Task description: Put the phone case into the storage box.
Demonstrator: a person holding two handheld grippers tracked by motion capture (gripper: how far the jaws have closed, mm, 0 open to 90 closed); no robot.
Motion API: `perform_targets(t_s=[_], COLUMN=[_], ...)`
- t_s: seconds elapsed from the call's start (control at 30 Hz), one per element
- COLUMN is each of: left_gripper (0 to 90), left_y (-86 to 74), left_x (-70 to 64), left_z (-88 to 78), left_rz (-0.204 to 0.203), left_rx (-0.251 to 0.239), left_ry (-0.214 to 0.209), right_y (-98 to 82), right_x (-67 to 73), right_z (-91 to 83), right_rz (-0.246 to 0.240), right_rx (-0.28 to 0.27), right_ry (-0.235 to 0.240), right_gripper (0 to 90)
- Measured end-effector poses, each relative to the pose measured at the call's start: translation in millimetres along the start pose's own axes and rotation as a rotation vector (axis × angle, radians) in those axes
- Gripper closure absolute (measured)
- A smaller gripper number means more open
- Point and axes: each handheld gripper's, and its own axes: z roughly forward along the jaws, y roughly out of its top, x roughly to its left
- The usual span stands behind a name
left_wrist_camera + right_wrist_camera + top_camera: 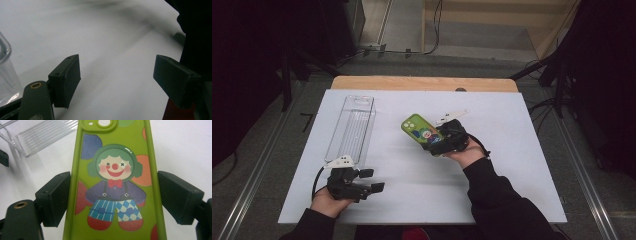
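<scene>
We see the white table point(422, 190) brightly and evenly lit from above, while everything around the table sinks into near black. In the left gripper view, smeared grey shadows streak the table's far part. The phone case point(115, 182) on the table looks sharp, slightly grainy.

left gripper point(117, 75): jaws apart, nothing between; white table point(112, 37) beneath; clear container point(5, 72) at left edge
</scene>
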Motion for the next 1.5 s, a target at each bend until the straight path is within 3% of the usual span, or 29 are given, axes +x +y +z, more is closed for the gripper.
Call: perform_targets(t_s=[0.37,0.47,0.7,0.77,0.9,1.1,1.4,1.5], left_gripper=[22.6,22.6,22.5,22.6,22.5,22.2,21.8,22.1], left_y=[3.0,3.7,8.4,10.6,16.1,24.7,40.6,47.2], left_x=[-2.0,-4.5,-11.2,-13.7,-15.8,-20.7,-23.2,-25.0], left_z=[1.2,2.7,6.1,7.8,9.7,10.7,17.2,20.0], left_rz=[-0.012,-0.005,-0.038,-0.037,-0.071,-0.06,-0.071,-0.058], left_rx=[-0.016,-0.005,-0.005,0.002,0.001,-0.007,0.012,0.024], left_ry=[-0.006,0.02,-0.004,0.01,-0.008,0.0,0.003,-0.012], right_y=[-22.0,-25.3,-38.8,-40.3,-46.7,-59.5,-59.0,-58.8], right_x=[-7.5,-7.2,-1.8,-1.7,-3.2,-1.5,8.0,7.3], right_z=[-28.7,-30.8,-31.6,-32.6,-37.9,-46.0,-51.2,-53.5], right_rz=[0.038,0.044,0.072,0.08,0.105,0.143,0.144,0.17], right_rx=[0.002,0.0,0.008,0.01,0.0,0.0,-0.018,-0.034], right_ry=[-0.011,-0.007,0.01,0.011,0.016,0.006,-0.023,-0.03], right_gripper=[14.6,14.6,14.6,14.6,14.6,14.6,14.6,14.6])
